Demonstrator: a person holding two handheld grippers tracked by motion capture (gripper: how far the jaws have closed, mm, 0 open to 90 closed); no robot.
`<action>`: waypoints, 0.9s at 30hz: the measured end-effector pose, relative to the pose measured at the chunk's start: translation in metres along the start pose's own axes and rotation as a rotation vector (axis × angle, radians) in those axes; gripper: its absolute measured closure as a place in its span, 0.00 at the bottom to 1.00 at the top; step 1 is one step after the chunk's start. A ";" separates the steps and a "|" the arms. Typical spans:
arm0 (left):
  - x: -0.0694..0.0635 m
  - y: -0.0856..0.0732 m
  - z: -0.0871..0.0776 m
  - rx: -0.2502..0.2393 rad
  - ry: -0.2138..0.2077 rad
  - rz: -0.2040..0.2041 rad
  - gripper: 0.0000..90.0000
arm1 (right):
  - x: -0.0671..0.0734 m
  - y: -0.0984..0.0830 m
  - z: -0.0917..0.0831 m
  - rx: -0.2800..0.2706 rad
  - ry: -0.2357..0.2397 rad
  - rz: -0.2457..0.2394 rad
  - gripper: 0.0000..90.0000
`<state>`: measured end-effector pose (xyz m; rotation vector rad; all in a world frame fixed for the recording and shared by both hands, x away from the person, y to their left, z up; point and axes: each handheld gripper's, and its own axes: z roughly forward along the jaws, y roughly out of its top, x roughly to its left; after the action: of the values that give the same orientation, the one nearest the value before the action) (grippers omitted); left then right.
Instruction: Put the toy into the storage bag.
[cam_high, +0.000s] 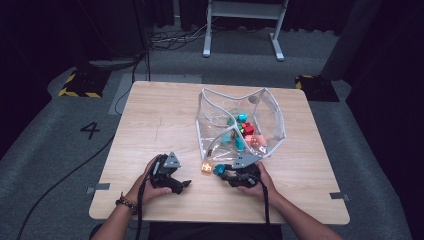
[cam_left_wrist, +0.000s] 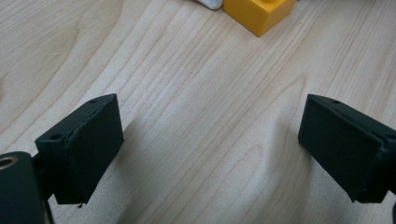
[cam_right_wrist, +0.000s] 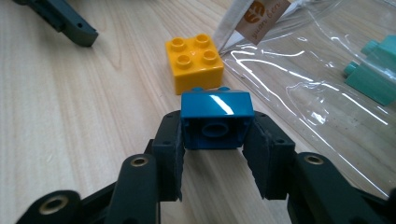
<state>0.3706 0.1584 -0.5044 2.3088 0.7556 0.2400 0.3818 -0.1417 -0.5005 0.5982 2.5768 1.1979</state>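
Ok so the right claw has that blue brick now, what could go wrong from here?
1. The right claw pinches the blue brick only at its rear part, so it might pivot or slip out when lifted.
2. The yellow brick sits just ahead of the blue one; a forward move could shove it.
3. The clear bag has soft, sagging walls, so the brick could catch on its rim.

Both forearms came in over the near edge of the surface. Left gripper (cam_high: 172, 176) lay low near that edge, jaws spread wide with nothing between. Right gripper (cam_right_wrist: 217, 140) sat beside it toward the middle, jaws clamped on a block.
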 end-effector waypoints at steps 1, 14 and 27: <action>0.000 0.000 0.000 0.000 0.000 0.000 0.08 | 0.000 0.000 -0.002 -0.004 0.001 -0.003 0.66; 0.000 0.000 0.000 0.000 0.004 0.004 0.07 | -0.012 -0.019 -0.056 -0.041 -0.007 0.017 0.66; 0.000 0.000 0.000 0.000 0.005 0.005 0.07 | -0.036 -0.053 -0.117 -0.117 -0.112 0.118 0.66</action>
<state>0.3710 0.1584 -0.5041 2.3113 0.7528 0.2485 0.3551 -0.2680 -0.4655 0.7773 2.3894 1.3018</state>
